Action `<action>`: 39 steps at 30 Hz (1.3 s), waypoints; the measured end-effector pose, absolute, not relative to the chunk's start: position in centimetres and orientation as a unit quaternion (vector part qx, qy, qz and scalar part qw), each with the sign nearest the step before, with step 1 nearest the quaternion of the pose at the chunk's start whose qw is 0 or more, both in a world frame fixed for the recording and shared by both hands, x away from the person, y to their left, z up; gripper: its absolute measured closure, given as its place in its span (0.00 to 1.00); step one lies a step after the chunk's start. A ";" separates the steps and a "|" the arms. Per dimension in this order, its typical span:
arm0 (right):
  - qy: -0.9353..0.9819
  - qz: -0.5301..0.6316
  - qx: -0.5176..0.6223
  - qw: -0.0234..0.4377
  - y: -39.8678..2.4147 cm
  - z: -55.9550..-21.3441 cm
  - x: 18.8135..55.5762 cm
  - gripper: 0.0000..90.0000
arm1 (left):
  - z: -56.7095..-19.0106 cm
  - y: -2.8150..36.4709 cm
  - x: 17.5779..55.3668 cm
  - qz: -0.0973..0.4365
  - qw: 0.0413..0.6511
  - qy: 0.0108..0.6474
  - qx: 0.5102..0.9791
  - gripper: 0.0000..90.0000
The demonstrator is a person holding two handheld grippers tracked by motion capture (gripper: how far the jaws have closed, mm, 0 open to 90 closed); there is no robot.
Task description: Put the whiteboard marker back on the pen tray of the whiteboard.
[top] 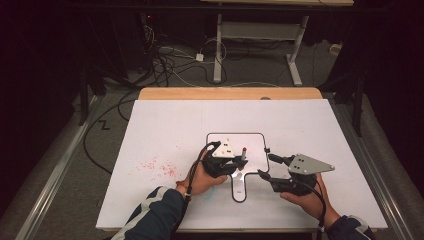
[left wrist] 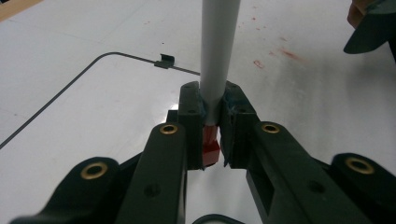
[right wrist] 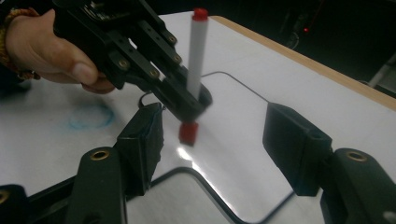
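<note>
My left gripper [top: 240,162] is shut on a white marker [left wrist: 219,51], held roughly upright above the whiteboard [top: 175,125]. In the right gripper view the marker [right wrist: 196,56] has a red tip on top and a red cap [right wrist: 188,133] hanging just below the left gripper [right wrist: 187,100]. That red cap [left wrist: 211,144] sits between the left jaws. My right gripper [top: 265,166] is a little to the right of it, open. Its jaws [right wrist: 217,135] stand wide on either side of the cap without touching it.
A black paddle-shaped outline [top: 235,134] is drawn on the whiteboard, with a small black clip [top: 267,149] on its right edge. Red smudges [top: 157,165] mark the board at the left and a blue scribble [right wrist: 91,116] lies near the hand. The wooden table edge [top: 230,93] runs behind.
</note>
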State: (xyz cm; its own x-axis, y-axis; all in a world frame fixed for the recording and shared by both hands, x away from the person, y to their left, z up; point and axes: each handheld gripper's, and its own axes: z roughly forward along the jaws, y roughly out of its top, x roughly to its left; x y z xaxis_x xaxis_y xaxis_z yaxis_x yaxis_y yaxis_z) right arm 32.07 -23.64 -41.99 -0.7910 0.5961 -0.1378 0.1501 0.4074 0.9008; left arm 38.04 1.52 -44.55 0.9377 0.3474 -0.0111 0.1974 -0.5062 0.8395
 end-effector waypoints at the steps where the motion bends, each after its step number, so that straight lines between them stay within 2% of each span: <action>1: 0.810 0.492 0.229 0.224 -23.3 -42.0 32.1 0.44 | -44.5 1.4 38.0 0.078 0.472 0.156 0.864 0.87; 5: 0.814 0.494 0.221 0.213 -22.3 -42.1 32.5 0.46 | -44.5 1.1 37.9 0.077 0.471 0.152 0.866 0.87; 12: 0.808 0.511 0.220 0.195 -21.3 -41.8 33.1 0.56 | -44.5 0.4 37.4 0.064 0.473 0.137 0.868 0.87; 21: 0.798 0.525 0.231 0.183 -21.5 -41.8 33.4 0.89 | -44.7 -0.3 36.8 0.055 0.480 0.122 0.867 0.87; 26: 0.793 0.533 0.229 0.186 -21.7 -41.7 33.1 0.90 | -44.6 -0.4 36.6 0.059 0.488 0.124 0.862 0.87; 27: 0.791 0.535 0.231 0.187 -21.8 -41.6 33.1 0.90 | -44.6 -0.4 36.5 0.063 0.490 0.129 0.860 0.84; 29: 0.788 0.538 0.236 0.183 -22.1 -41.3 33.0 0.90 | -44.4 -0.2 36.6 0.072 0.485 0.135 0.861 0.68; 33: 0.787 0.533 0.244 0.193 -22.8 -40.6 33.0 0.90 | -43.7 0.8 36.5 0.097 0.476 0.151 0.861 0.47; 35: 0.789 0.525 0.250 0.198 -23.3 -40.3 33.3 0.90 | -43.3 1.6 36.1 0.126 0.464 0.157 0.862 0.36; 39: 0.788 0.503 0.290 0.205 -24.9 -39.8 34.2 0.90 | -42.9 3.8 35.4 0.169 0.446 0.153 0.865 0.27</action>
State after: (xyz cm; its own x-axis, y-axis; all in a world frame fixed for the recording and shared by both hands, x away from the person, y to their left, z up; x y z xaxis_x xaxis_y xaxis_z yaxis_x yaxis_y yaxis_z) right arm 34.23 -24.86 -39.84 -0.7477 0.6634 -0.0300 0.2515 0.3247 0.9118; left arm 35.43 3.80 -42.90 0.8959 0.4156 0.1569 0.1133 -0.5552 0.8240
